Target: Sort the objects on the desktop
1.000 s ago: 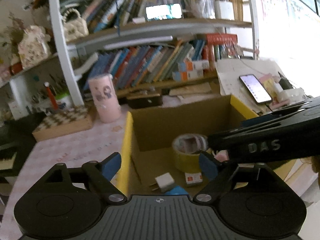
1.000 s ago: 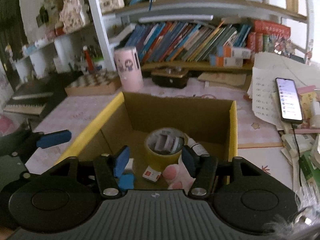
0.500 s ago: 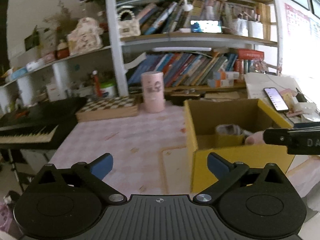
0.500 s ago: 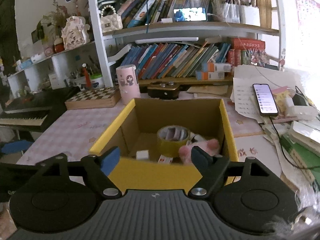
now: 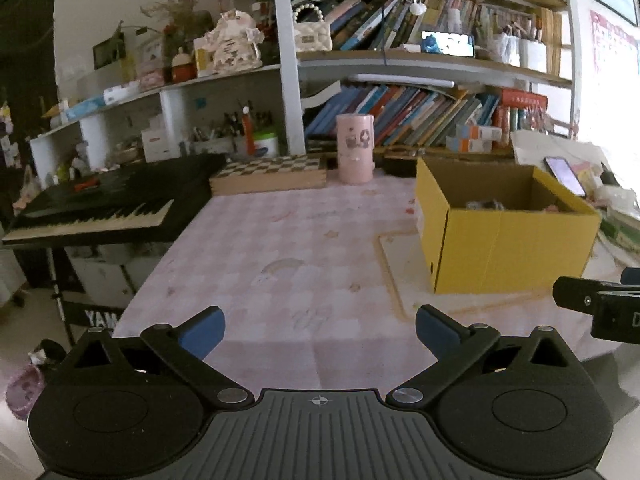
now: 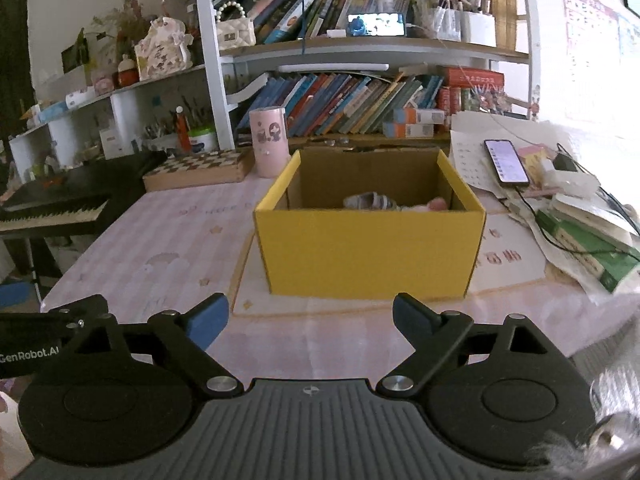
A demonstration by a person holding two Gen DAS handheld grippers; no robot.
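A yellow cardboard box [image 6: 372,252] stands on the pink tablecloth, open at the top; it also shows in the left wrist view [image 5: 504,248]. Inside, only the top of a tape roll [image 6: 370,201] and a pink plush toy [image 6: 434,204] show over the rim. My right gripper [image 6: 310,316] is open and empty, low at the near table edge in front of the box. My left gripper [image 5: 318,326] is open and empty, to the left of the box over bare cloth. The right gripper's body [image 5: 600,304] shows at the right edge of the left wrist view.
A pink cylinder cup [image 6: 269,142] and a checkered wooden box [image 6: 198,166] stand behind the yellow box. A keyboard piano [image 5: 104,206] is off the table's left. A phone [image 6: 506,162], papers and books [image 6: 588,248] lie to the right. Bookshelves fill the back.
Both grippers have pulled back and down from over the box to the near table edge. The box's contents, seen from above before, are now mostly hidden behind its front wall.
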